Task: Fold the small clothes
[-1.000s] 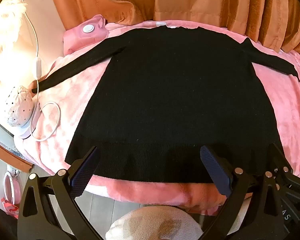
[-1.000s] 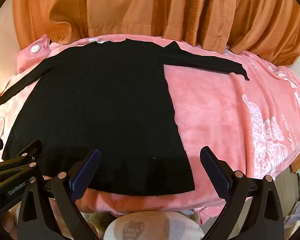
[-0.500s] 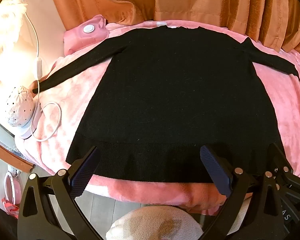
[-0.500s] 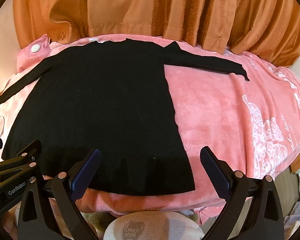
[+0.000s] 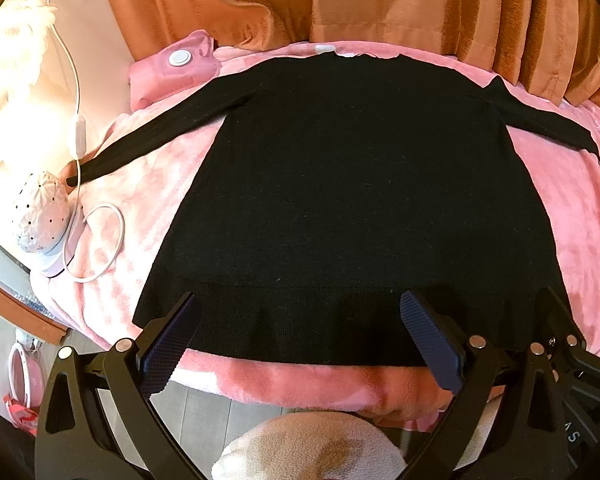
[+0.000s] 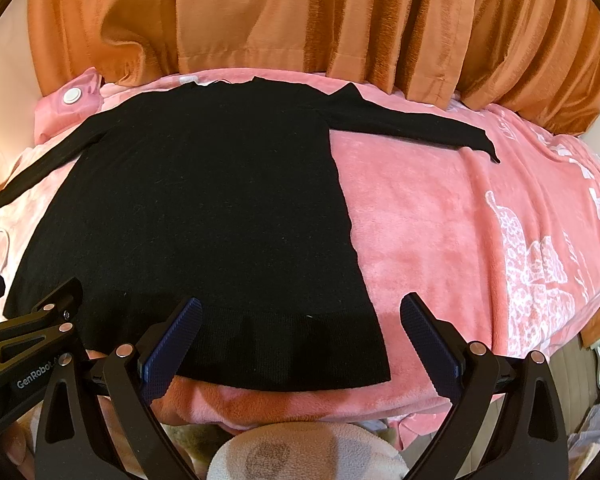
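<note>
Though flat, sweater before gaping tongs.

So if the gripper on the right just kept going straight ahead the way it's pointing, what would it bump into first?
Most likely the black sweater: the right gripper, jaws wide open, points over its hem near the right bottom corner. Depth is hard to judge; if it passes above the cloth, the orange curtain comes next.

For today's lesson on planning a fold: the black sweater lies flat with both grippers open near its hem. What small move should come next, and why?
Probably lower the right gripper onto the hem's right corner and close. The sweater already lies flat on the blanket, sleeves spread; both jaws stand open and hold nothing.
</note>
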`<state>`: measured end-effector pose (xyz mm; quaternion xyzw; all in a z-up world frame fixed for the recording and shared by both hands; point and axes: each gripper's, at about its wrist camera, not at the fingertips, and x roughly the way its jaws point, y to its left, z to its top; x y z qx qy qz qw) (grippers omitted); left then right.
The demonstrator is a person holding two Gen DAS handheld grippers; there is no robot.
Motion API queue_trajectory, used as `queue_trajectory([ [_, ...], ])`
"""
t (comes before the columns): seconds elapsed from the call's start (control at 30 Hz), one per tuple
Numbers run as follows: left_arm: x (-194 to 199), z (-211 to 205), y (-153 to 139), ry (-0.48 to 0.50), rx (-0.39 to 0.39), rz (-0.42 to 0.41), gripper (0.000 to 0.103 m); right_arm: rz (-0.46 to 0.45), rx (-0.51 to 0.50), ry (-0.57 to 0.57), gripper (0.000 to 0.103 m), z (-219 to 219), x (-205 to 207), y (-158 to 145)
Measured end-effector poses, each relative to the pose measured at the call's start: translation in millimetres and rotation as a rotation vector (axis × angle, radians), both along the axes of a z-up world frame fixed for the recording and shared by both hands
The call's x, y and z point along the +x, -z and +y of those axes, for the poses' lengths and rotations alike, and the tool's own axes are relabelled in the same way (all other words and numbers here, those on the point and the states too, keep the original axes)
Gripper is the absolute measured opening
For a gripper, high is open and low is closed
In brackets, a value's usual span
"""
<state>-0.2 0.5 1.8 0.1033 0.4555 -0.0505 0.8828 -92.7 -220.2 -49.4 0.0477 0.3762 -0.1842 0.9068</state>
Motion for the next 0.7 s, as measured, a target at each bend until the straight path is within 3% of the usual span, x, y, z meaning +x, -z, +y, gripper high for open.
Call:
queue_trajectory([
  [0.7,1.5,-1.0,0.3,-0.001,0.0,-0.003,0.097,-0.001,0.0,0.0,0.098,-0.4,-0.5,-0.4],
])
